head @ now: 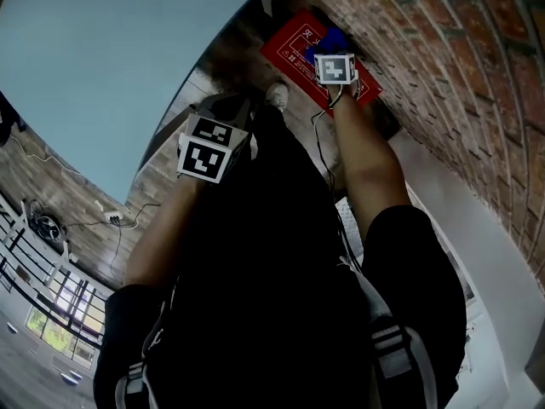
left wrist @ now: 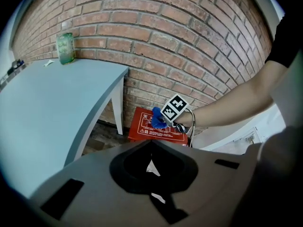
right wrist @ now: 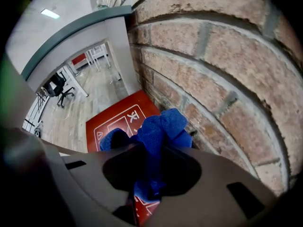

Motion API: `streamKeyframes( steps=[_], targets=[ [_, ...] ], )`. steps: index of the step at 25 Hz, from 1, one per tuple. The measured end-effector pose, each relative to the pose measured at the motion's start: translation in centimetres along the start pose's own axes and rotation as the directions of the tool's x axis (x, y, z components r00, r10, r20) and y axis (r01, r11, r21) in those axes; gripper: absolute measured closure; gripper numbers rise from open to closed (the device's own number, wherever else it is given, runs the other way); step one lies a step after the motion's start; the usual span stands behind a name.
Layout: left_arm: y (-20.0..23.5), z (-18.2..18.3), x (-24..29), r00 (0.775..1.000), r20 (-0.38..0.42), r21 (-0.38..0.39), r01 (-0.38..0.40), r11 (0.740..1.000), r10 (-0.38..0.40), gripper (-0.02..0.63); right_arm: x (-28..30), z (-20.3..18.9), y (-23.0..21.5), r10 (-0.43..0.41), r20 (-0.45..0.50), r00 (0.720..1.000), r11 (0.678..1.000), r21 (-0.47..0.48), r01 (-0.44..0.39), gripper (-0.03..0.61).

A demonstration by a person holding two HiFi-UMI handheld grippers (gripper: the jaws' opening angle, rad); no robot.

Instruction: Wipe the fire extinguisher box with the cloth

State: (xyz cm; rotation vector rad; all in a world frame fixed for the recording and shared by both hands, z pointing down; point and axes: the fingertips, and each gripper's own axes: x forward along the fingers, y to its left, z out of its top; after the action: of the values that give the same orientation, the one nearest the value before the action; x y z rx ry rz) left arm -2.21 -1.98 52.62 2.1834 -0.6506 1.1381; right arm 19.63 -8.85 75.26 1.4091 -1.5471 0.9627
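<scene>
Blue cloth is clamped tight in my right claw, bunched into a thick wad that meets the red fire extinguisher box at its edge nearest the brick wall. The box lies low at the wall's foot. My left claw hangs well apart, jaws together on nothing, probably to leave the wiping arm room.

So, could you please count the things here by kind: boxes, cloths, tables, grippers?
fire extinguisher box: 1
cloth: 1
table: 1
grippers: 2, the left gripper and the right gripper
Total: 5
</scene>
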Motion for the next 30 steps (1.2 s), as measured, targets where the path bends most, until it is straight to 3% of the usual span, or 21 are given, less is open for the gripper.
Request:
streamKeyframes(
  steps=[10, 18, 25, 30],
  targets=[
    [-1.8, 1.3, 0.5, 0.999, -0.023, 0.084, 0.035, 0.996, -0.033, 0.606, -3.2, -8.0, -6.7, -0.092, -0.067, 0.994, 0.99, 0.099, 0.098, 0.489],
    [-2.8, 1.6, 1.0, 0.998, -0.041, 0.117, 0.056, 0.992, -0.052, 0.606, -5.8, -13.6, -11.7, -0.155, -0.129, 0.979, 0.954, 0.236, 0.183, 0.489],
    [-2.8, 2.5, 1.0, 0.997, -0.045, 0.127, 0.069, 0.99, -0.064, 0.606, -6.2, -15.4, -11.0, -0.132, -0.14, 0.981, 0.921, 0.348, 0.173, 0.489],
    [-1.8, 2.4, 0.7, 0.998, -0.038, 0.098, 0.06, 0.993, -0.056, 0.606, -5.3, -14.2, -6.8, -0.019, -0.15, 0.989, 0.966, 0.251, 0.057, 0.489]
  ],
)
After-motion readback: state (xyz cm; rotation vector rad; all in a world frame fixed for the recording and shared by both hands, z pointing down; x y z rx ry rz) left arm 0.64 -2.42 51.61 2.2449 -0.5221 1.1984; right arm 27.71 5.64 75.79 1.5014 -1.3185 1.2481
